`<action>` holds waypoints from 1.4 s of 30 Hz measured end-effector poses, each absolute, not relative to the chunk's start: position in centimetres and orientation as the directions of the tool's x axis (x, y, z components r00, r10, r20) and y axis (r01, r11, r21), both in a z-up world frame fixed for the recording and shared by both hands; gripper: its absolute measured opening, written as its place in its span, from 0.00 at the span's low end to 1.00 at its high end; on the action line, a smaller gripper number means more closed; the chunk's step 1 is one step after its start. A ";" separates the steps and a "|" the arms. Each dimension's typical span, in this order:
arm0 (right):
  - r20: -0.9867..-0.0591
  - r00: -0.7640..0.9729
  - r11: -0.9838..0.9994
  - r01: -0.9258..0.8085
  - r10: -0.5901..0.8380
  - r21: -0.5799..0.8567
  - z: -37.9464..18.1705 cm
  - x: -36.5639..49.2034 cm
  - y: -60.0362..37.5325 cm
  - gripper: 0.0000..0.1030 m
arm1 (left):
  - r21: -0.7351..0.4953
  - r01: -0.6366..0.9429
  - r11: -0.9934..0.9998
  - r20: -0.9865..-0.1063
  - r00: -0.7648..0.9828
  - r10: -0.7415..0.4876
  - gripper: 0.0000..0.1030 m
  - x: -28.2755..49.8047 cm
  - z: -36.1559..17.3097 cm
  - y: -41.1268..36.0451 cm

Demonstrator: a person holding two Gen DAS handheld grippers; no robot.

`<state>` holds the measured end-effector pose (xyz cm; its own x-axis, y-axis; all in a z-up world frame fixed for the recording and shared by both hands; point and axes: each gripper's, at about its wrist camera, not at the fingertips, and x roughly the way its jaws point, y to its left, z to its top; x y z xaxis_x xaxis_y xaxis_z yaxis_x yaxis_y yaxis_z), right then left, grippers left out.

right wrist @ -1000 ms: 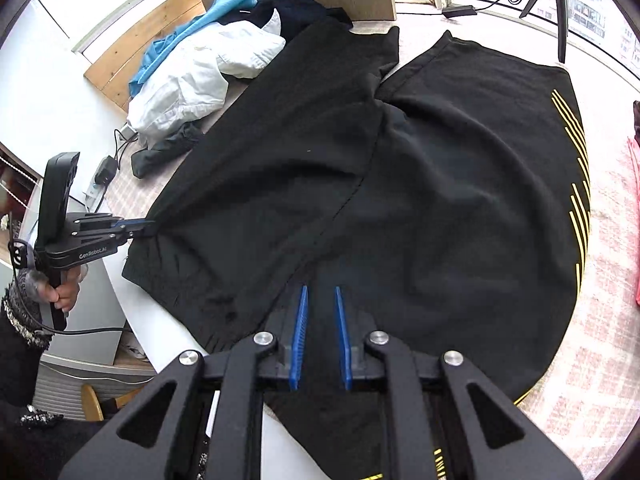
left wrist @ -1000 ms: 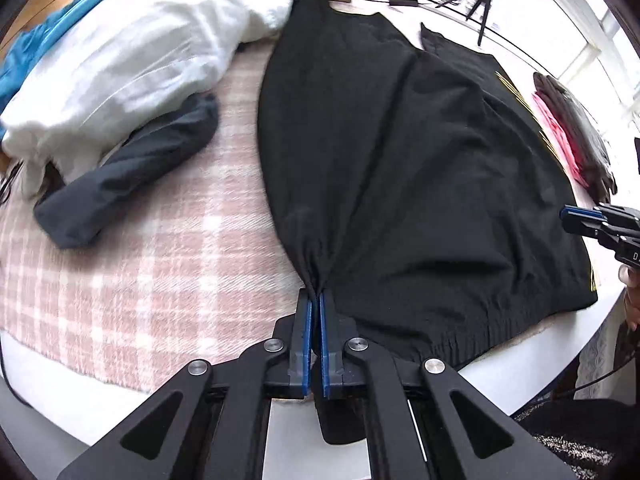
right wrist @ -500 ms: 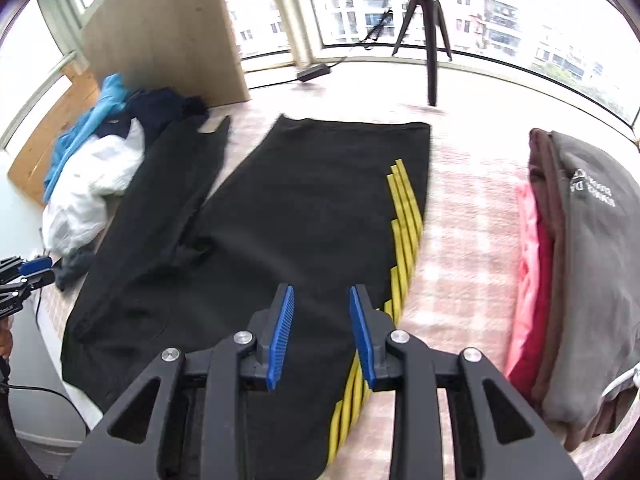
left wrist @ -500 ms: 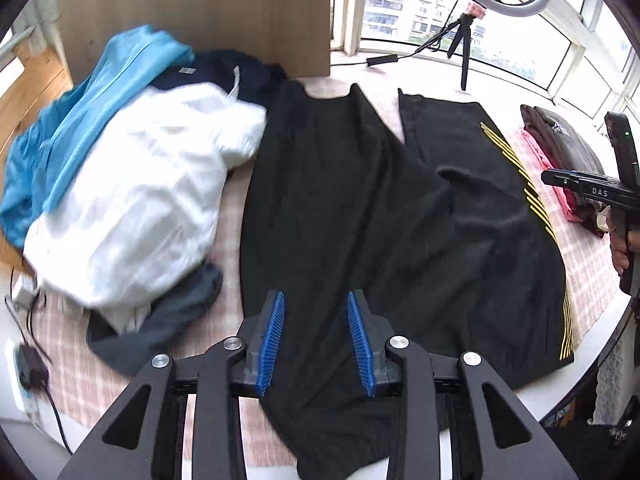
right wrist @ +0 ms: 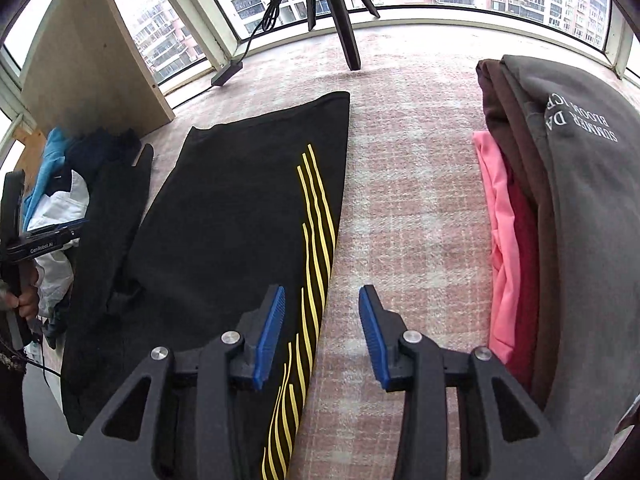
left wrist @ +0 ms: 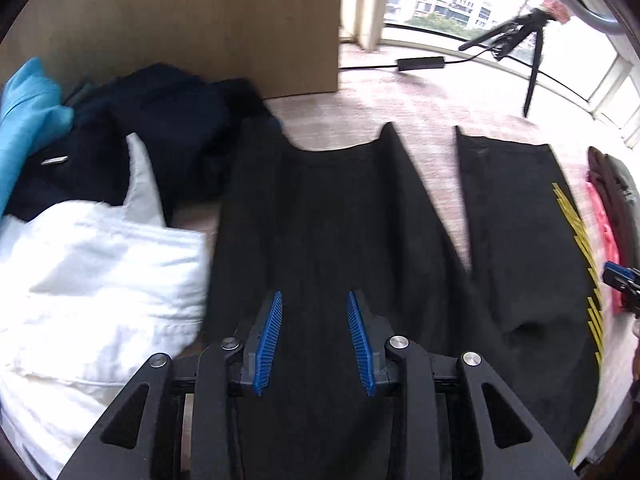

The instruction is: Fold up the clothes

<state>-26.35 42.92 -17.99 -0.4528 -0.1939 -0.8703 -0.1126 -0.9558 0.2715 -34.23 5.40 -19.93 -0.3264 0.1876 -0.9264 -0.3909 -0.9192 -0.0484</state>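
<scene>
Black trousers with yellow side stripes (left wrist: 360,216) lie flat on the pink checked cloth, legs spread toward the window; they also show in the right wrist view (right wrist: 240,208). My left gripper (left wrist: 314,340) is open and empty, hovering above the left trouser leg. My right gripper (right wrist: 322,332) is open and empty, above the striped outer edge of the right leg (right wrist: 316,216) and the bare cloth beside it. The left gripper also shows at the left edge of the right wrist view (right wrist: 48,236).
A heap of unfolded clothes, white (left wrist: 92,280), dark navy (left wrist: 160,128) and light blue (left wrist: 24,120), lies left of the trousers. Folded grey, brown and pink clothes (right wrist: 560,220) are stacked at the right. A tripod (right wrist: 340,12), a cable and a wooden panel (left wrist: 200,20) stand at the back.
The left gripper let go of the trouser waistband and opened. Both grippers opened wider and moved forward from the waistband along the legs toward the far end.
</scene>
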 end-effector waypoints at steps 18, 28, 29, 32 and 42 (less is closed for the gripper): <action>-0.850 -0.485 -0.959 -0.075 -0.205 0.273 -19.3 -34.2 43.6 0.37 | 0.141 -0.493 -0.859 -0.928 -0.367 0.058 0.15 -38.8 -23.1 16.0; -0.856 -0.437 -0.946 -0.029 -0.278 0.323 -19.6 -31.1 43.5 0.37 | -0.005 -0.732 -0.681 -0.959 -0.189 0.211 0.44 -30.7 -19.2 15.7; -0.857 -0.437 -0.949 -0.027 -0.272 0.315 -19.6 -30.8 43.4 0.37 | 0.021 -0.726 -0.688 -0.969 -0.184 0.164 0.44 -31.0 -20.0 15.9; -0.863 -0.434 -0.955 -0.013 -0.261 0.295 -19.8 -30.3 42.6 0.37 | 0.082 -0.662 -0.745 -0.980 -0.191 0.062 0.32 -32.4 -22.1 15.6; -0.845 -0.437 -0.942 0.011 -0.307 0.336 -18.7 -27.8 42.1 0.39 | 0.156 -0.466 -0.871 -0.968 -0.249 -0.040 0.05 -35.4 -22.9 9.0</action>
<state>-27.83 42.09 -18.65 -0.4373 -0.3069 -0.8454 0.0106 -0.9417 0.3364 -35.43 8.99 -22.89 -0.2489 -0.0402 -0.9677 -0.4658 -0.8710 0.1560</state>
